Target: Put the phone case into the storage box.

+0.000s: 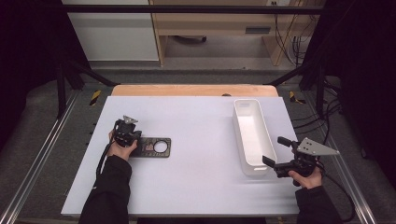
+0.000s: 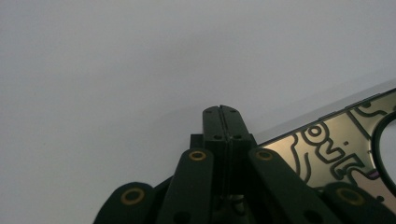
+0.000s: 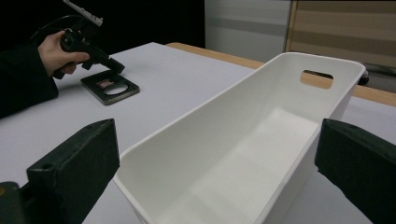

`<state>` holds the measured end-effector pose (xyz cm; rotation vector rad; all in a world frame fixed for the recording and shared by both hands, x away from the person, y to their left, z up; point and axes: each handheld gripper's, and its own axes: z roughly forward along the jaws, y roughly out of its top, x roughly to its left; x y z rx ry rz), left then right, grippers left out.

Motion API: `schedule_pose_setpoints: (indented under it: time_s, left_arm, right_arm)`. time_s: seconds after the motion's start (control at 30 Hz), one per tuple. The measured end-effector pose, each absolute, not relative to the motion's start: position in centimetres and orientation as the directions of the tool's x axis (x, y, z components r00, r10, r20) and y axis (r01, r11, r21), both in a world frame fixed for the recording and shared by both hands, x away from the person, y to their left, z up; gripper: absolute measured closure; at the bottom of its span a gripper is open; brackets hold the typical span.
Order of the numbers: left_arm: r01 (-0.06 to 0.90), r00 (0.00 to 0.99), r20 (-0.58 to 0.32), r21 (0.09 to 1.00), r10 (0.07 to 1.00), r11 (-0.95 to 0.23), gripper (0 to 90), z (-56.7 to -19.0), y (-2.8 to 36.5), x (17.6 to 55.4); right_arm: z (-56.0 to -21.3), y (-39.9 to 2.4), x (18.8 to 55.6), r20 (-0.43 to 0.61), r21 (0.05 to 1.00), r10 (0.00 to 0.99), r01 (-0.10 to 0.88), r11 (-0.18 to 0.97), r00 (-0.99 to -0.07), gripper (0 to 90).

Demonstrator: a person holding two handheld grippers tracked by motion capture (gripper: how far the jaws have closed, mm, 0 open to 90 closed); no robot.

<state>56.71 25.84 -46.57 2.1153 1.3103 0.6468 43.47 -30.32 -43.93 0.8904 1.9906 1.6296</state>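
White matte table surface (image 1: 196, 177), wooden strip at far edge; dark curtains either side, pale cabinets beyond. Near left edge: flat black rectangular plate (image 1: 156, 147), glossy, engraved lettering, round hole at one end. Left gripper (image 1: 127, 133) jaws pressed together, holding nothing, tip at the plate's left end. Near right edge: long white plastic bin (image 1: 251, 135), empty. Right gripper (image 1: 275, 151) jaws wide apart, flanking the bin's near end.

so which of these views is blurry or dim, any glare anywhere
High view: sharp table, dark surroundings. Left gripper view: dim and grey, the shut left gripper soft, a light sheen on the patterned plate. Right gripper view: the near jaws blurred, white bin clear and evenly lit, no harsh glare.
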Motion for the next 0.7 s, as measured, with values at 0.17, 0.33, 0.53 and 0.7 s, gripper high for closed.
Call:
schedule_pose_setpoints:
  time_s: [0.17, 0.33, 0.53, 0.7]
  left_arm:
    - [0.641, 0.398, 0.110, 0.677, 0.911, -0.362, 89.4, -46.6, 25.9, 56.2]
    - [0.640, 0.397, 0.128, 0.672, 0.909, -0.374, 89.4, -46.5, 25.7, 55.6]
    - [0.642, 0.402, 0.127, 0.667, 0.907, -0.378, 89.4, -46.5, 25.8, 54.9]
    - [0.637, 0.411, 0.126, 0.669, 0.903, -0.383, 89.5, -46.5, 25.9, 54.2]
  right_arm:
    - [-43.9, -30.3, 43.4, 0.078, 0.971, 0.701, 0.213, 0.107, -0.708, 0.4]
    - [-43.9, -30.3, 43.4, 0.078, 0.971, 0.699, 0.212, 0.107, -0.711, 0.4]
    - [-43.8, -30.3, 43.4, 0.080, 0.972, 0.700, 0.212, 0.105, -0.710, 0.4]
    - [-43.8, -30.3, 43.4, 0.080, 0.972, 0.698, 0.212, 0.104, -0.712, 0.4]
